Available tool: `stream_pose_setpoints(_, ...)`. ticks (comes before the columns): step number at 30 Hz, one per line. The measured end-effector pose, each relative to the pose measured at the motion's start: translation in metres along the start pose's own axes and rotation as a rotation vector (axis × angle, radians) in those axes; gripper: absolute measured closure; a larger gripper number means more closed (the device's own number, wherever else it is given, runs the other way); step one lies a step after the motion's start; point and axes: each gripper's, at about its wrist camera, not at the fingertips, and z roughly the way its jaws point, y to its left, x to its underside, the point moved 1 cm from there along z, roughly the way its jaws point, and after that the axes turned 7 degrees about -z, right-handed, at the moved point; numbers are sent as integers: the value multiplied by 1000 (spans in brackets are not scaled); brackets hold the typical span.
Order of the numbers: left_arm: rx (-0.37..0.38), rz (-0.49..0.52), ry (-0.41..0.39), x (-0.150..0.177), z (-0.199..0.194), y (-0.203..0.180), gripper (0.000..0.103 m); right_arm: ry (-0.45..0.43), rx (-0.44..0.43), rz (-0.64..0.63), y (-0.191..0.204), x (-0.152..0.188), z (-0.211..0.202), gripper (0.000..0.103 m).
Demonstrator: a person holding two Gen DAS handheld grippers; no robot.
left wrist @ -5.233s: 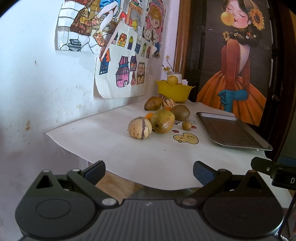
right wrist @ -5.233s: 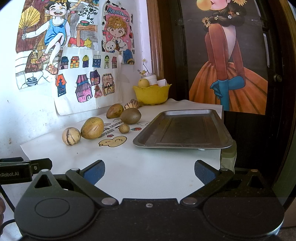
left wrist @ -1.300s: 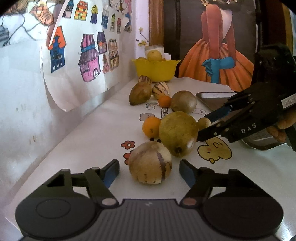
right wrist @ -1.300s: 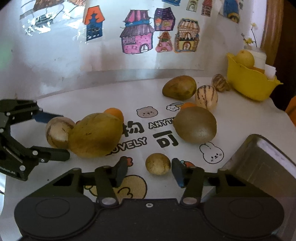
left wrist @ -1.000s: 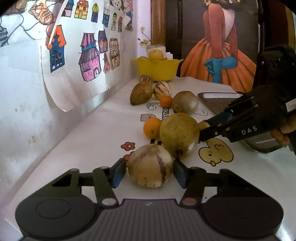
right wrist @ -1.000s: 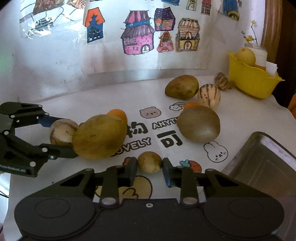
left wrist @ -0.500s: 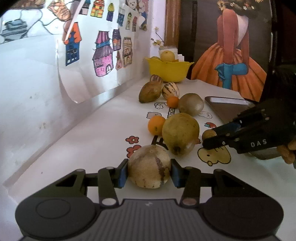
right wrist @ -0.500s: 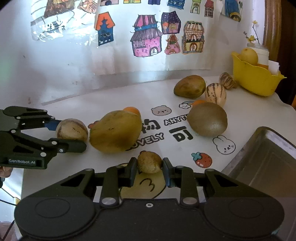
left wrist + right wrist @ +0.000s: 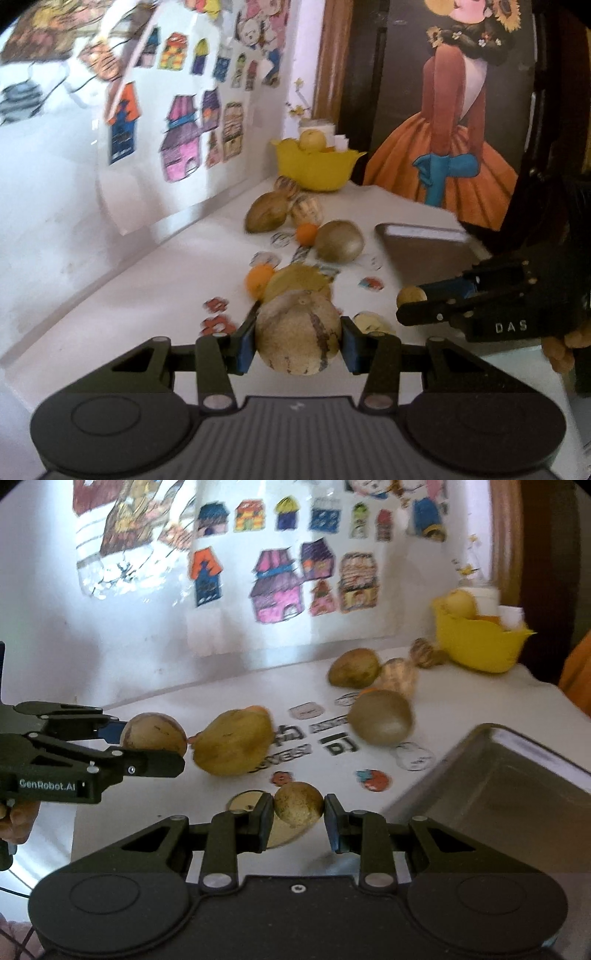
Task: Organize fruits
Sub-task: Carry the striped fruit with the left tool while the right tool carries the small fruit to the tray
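Soft daylight, 2 smeared fisheye views

Both views bend hard at the rims, with black vignette corners. Motion blur smears the coloured paper house drawings [image 9: 284, 587] and the printed white tablecloth [image 9: 155, 295]. The white wall [image 9: 147, 635] glares almost blown out, and a bright reflection washes the glossy poster at upper left [image 9: 110, 554]. The dark painted door panel with a girl in an orange dress [image 9: 443, 147] stays dim. Only faint, soft shadows sit under the brownish fruits [image 9: 232, 747].
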Motion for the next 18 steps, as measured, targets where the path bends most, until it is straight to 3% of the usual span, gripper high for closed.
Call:
stream_pose_setpoints(7, 79, -26, -61, -33, 27, -34, 53, -37, 135, 38, -44, 9, -31, 72)
stream_pose_setpoints(10, 125, -35, -68, -48, 51, -51, 53, -44, 208, 61, -73, 13, -38, 72)
stream_pose_setpoints(18, 165, 28, -60, -79, 129, -102, 53, -17, 365, 93, -140, 19, -26, 72)
